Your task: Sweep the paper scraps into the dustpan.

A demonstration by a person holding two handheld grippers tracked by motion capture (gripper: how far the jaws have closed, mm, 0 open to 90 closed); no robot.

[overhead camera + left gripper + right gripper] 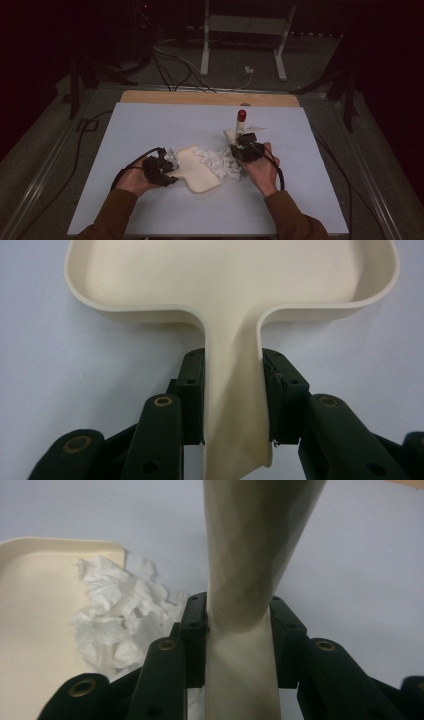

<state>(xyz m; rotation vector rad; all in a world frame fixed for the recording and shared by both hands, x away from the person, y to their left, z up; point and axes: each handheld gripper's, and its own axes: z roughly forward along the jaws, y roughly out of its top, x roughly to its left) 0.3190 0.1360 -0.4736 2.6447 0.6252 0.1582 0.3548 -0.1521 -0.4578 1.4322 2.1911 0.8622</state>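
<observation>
A cream dustpan (200, 172) lies flat on the white table top, left of centre. My left gripper (171, 172) is shut on its narrow handle (235, 390), one black pad on each side. The pan's tray (230, 275) spreads out beyond the jaws. Crumpled white paper scraps (220, 161) lie at the pan's open right edge, some on the tray (35, 605). My right gripper (245, 149) is shut on a cream brush handle (250, 555) that stands nearly upright and ends in a red cap (241, 114). The paper scraps (120, 615) sit just left of this gripper.
The white table top (150, 125) has a wooden strip (210, 97) along its far edge. Black cables (75, 165) trail off the table's left side and across the floor behind. A white metal frame (245, 30) stands on the floor beyond the table.
</observation>
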